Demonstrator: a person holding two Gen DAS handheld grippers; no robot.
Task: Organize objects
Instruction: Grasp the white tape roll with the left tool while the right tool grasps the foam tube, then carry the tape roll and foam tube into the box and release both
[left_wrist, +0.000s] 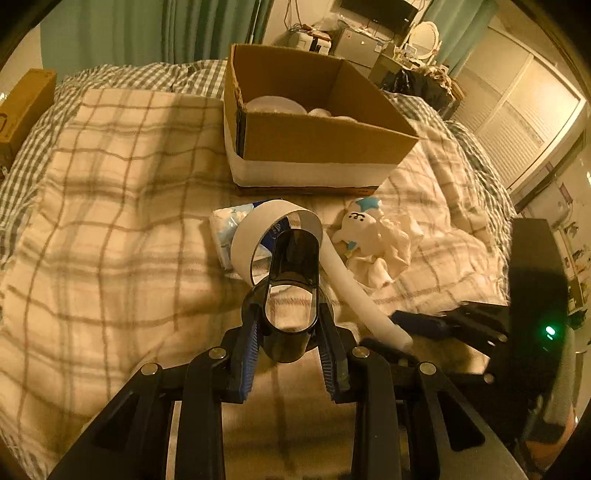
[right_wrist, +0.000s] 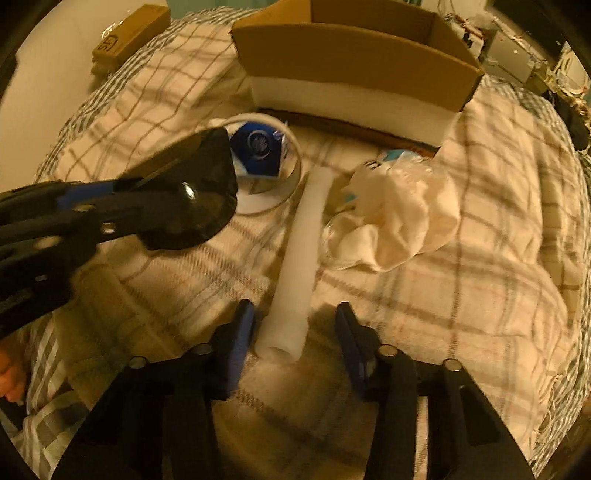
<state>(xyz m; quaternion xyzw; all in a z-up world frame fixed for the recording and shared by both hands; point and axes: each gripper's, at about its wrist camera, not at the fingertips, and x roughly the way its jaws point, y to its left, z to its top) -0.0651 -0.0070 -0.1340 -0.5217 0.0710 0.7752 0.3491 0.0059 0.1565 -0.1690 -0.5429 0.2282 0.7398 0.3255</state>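
Observation:
My left gripper (left_wrist: 290, 325) is shut on a black glossy scoop-shaped container (left_wrist: 291, 291), held above the checked blanket; it also shows in the right wrist view (right_wrist: 192, 195). A white mirror with a long handle (left_wrist: 354, 291) lies on the bed, its round head (left_wrist: 273, 240) beyond the container. My right gripper (right_wrist: 295, 332) is open, its fingers either side of the handle's near end (right_wrist: 291, 317). A white plush toy with blue stars (left_wrist: 373, 243) lies right of the handle. A blue-and-white packet (left_wrist: 229, 225) lies behind the mirror head.
An open cardboard box (left_wrist: 317, 144) with white items inside stands on the bed beyond the objects. A brown box (left_wrist: 22, 107) sits at the far left. Furniture and a wardrobe stand behind and to the right of the bed.

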